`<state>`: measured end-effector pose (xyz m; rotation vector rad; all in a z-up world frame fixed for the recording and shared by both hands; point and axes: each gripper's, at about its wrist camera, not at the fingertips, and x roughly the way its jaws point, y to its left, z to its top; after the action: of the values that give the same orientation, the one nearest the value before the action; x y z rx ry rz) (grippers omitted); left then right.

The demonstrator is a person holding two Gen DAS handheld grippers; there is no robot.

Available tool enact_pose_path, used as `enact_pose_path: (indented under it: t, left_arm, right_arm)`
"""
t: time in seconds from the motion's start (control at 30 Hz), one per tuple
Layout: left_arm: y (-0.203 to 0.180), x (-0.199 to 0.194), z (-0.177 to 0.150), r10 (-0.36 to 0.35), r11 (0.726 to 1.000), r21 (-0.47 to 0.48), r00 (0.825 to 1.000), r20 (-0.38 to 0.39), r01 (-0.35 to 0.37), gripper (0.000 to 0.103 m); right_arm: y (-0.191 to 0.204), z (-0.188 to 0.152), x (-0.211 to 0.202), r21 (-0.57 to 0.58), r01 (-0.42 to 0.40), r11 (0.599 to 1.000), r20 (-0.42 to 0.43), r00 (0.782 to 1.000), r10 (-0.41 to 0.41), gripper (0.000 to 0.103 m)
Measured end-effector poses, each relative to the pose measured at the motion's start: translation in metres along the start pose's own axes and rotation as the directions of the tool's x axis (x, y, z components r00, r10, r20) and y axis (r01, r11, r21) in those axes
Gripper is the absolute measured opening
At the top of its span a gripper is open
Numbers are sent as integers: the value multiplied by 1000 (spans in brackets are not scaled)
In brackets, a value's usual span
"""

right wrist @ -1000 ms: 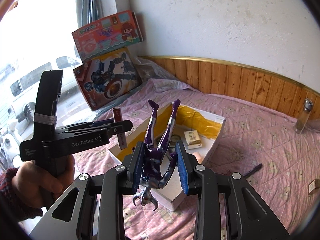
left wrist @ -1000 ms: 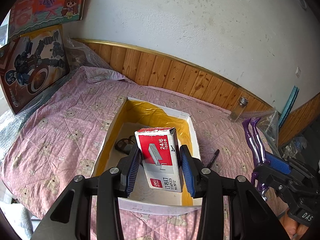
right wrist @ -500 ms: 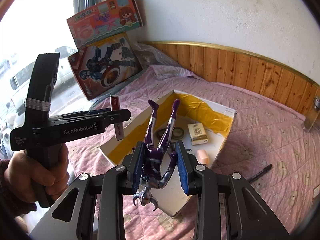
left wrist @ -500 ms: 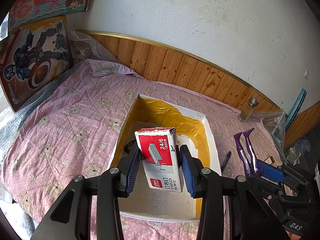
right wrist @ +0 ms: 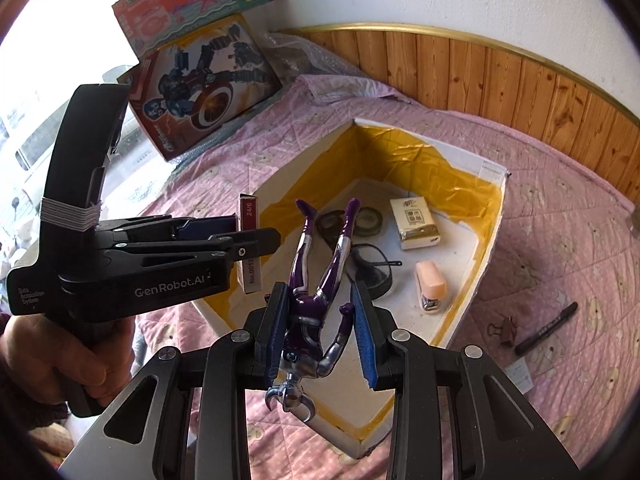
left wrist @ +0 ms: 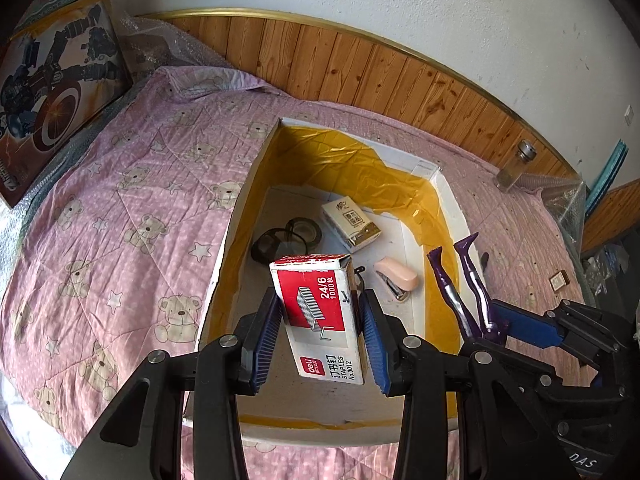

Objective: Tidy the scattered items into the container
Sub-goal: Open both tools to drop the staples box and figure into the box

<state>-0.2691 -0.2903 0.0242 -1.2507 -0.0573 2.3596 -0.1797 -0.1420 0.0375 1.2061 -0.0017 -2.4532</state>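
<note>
My left gripper [left wrist: 320, 320] is shut on a red and white staples box [left wrist: 320, 316], held above the near end of the white box [left wrist: 236, 220] lined with yellow tape. My right gripper [right wrist: 320, 316] is shut on a purple and silver action figure [right wrist: 316, 292], legs pointing forward, over the box's near side [right wrist: 486, 256]. The right gripper [left wrist: 520, 324] shows at the right of the left wrist view, the left gripper [right wrist: 244, 236] at the left of the right wrist view. Inside the box lie tape rolls [left wrist: 304, 230], a tissue pack [left wrist: 352, 222], a pink stapler [left wrist: 398, 278] and glasses [right wrist: 370, 268].
A black marker [right wrist: 546, 328], a binder clip [right wrist: 502, 330] and a small card [right wrist: 520, 376] lie on the pink bear quilt right of the box. A glass jar [left wrist: 518, 164] stands by the wooden wall panel. Toy boxes [right wrist: 204, 84] lean at the far left.
Both grippers have moved forward and over the box, whose inside now shows fully. Each still holds its item.
</note>
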Motion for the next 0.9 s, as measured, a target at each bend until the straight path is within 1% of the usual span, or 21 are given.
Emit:
enact_pose_path:
  t: [0.1, 0.23, 0.33, 0.4, 0.5, 0.53, 0.6, 0.67, 0.9]
  left_arm:
    - [3, 11, -1, 11, 1000, 3, 999, -34, -11, 41]
    - [6, 21, 0, 20, 1000, 3, 998, -65, -20, 41]
    - [11, 28, 0, 21, 1000, -8, 996, -91, -22, 42]
    - [14, 32, 0, 7, 1000, -20, 994, -106, -9, 42]
    - [16, 35, -2, 6, 1000, -28, 994, -110, -10, 43]
    - [16, 34, -2, 12, 1000, -26, 994, -104, -15, 43]
    - [17, 34, -2, 18, 999, -30, 994, -104, -21, 43]
    - [18, 32, -2, 22, 999, -38, 995, -102, -26, 50]
    - [26, 16, -3, -9, 996, -91, 996, -83, 1, 50]
  right_arm:
    - [-4, -1, 12, 19, -9, 1000, -36, 999, 10, 33]
    - [-6, -2, 21, 37, -11, 999, -61, 998, 13, 33]
    - [-6, -1, 27, 47, -14, 999, -77, 997, 18, 34]
    - [-6, -1, 30, 55, -12, 998, -84, 996, 16, 35]
    - [-12, -3, 34, 96, -17, 995, -88, 996, 25, 37]
    - [-14, -4, 34, 110, -17, 994, -90, 996, 27, 39]
    - [-16, -6, 31, 126, -18, 992, -86, 996, 29, 39]
    - [-17, -7, 24, 138, -23, 990, -70, 997, 33, 39]
    - [-10, -19, -13, 135, -13, 991, 13, 1000, 12, 39]
